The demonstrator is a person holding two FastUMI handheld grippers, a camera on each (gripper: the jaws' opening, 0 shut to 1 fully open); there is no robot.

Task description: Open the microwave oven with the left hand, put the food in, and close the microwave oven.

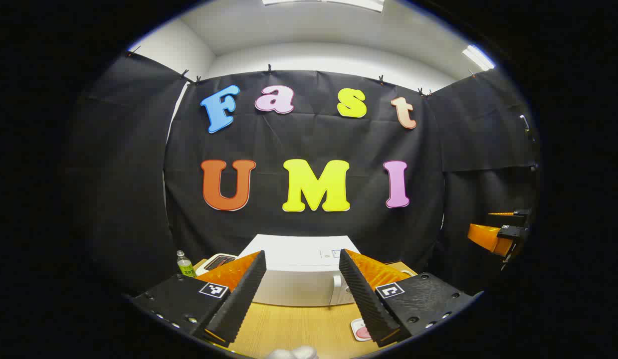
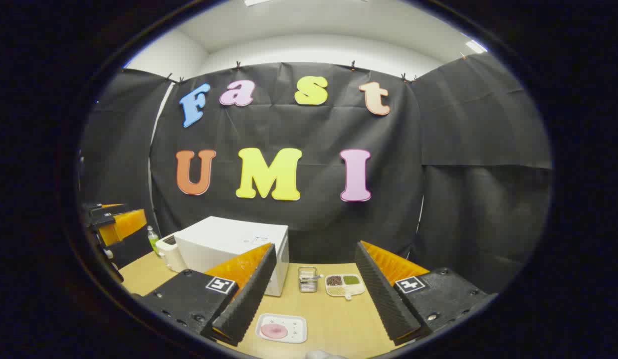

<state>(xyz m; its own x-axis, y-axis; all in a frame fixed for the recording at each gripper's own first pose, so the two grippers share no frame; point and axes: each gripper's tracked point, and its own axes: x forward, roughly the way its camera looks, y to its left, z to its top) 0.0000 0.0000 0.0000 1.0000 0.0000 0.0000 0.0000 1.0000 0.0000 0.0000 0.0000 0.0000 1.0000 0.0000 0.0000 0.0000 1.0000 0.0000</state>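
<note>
We see the wooden tabletop [image 2: 333, 319] with the white microwave oven [image 2: 229, 244] on it, door closed; the food sits on a small white tray [image 2: 282, 328] in front; left gripper [image 1: 302, 291] and right gripper [image 2: 313, 294] both hold their jaws wide, holding nothing

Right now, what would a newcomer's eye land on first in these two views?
The white microwave oven at the back of the wooden table, door shut. In front of it, near the table's front edge, a white tray of pink food; beside the oven, a small wire basket and a divided dish. Both the left tool and right tool hover open, holding nothing.
</note>
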